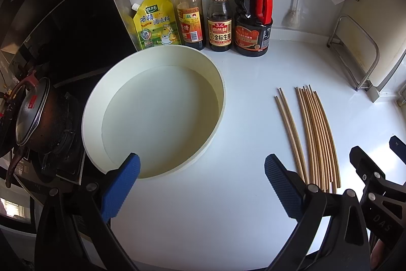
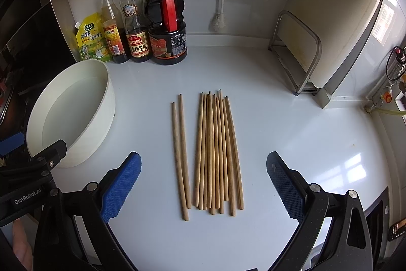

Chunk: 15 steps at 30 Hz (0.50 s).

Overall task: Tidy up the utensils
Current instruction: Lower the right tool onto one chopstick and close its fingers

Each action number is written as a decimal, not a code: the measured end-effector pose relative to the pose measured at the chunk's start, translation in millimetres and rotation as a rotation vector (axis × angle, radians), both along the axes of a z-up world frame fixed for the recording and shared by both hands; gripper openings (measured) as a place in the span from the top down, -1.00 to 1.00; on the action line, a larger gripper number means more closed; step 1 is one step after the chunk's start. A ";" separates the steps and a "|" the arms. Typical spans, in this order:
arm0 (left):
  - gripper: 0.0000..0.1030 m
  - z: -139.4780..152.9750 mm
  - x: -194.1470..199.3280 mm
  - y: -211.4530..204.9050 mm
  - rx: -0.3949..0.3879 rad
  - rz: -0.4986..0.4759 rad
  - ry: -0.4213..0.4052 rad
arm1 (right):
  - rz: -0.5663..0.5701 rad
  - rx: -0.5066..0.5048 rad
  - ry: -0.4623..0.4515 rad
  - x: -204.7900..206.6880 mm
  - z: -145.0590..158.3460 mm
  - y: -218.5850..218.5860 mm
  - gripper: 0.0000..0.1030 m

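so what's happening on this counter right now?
A person holds a gripper in each hand over a white counter; nothing is grasped yet. The right gripper is open, its fingers either side of a spread of wooden chopsticks lying flat, with two chopsticks a little apart on the left. The left gripper is open too, near the empty white round container. Sauce bottles stand at the back.
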<state>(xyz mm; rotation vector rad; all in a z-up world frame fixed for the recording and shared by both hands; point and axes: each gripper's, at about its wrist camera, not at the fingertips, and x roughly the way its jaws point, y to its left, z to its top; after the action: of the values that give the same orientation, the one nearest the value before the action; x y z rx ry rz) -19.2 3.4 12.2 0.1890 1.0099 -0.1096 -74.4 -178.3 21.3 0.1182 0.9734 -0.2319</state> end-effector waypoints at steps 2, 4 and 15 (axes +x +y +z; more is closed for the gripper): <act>-0.88 -0.6 -0.3 -0.3 0.000 -0.002 0.002 | -0.002 0.002 0.001 0.0 -0.7 -0.6 -0.84; -0.88 -1.1 0.7 -2.2 0.001 -0.004 0.007 | -0.003 0.005 0.003 0.2 -1.8 -1.1 -0.84; -0.88 -15.8 15.2 -26.4 -0.044 -0.060 0.041 | -0.030 0.030 0.017 -14.3 -21.5 -35.1 -0.84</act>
<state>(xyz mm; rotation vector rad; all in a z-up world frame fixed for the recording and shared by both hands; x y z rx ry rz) -4.0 -23.1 -3.6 0.1774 1.0416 -0.1906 -88.7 -213.5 -0.2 0.1587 0.9928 -0.2468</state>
